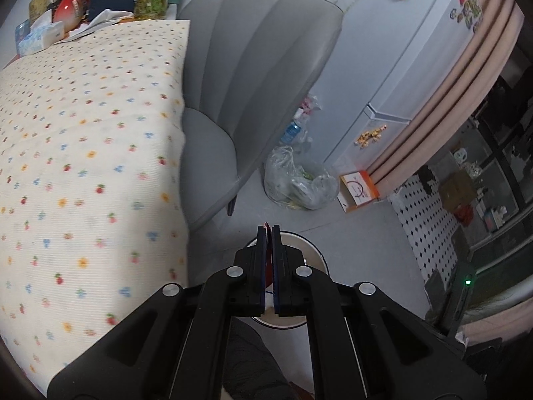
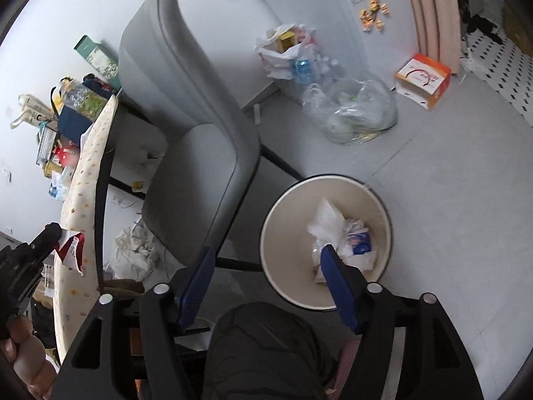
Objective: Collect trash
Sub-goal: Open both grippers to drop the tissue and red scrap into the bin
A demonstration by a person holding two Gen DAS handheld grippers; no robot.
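The left gripper (image 1: 270, 230) is clamped on a thin red-and-white scrap of wrapper (image 2: 71, 250), a sliver of which pokes out at its fingertips. From the right wrist view that wrapper hangs crumpled and glossy below the left gripper, just beside the edge of the flower-dotted cream cloth on the tabletop (image 1: 90, 153). Pinching it by one edge lets the flimsy piece dangle free, which should make dropping it simple.

The right gripper (image 2: 266, 260) stands wide apart with nothing between its blue pads (image 2: 196, 280). It hovers above the round cream waste bin with a dark rim (image 2: 283, 200), which sits on the grey floor just ahead and below it, beside the grey padded chair (image 2: 186, 100). Its empty spread jaws over the bin suggest a piece has probably been let go there.

Inside the bin lie crumpled white tissue and a small blue-and-white carton (image 2: 358, 238), loosely piled. The wrapper in the left gripper looks like the next piece to go in; the bin also shows directly beneath that gripper.
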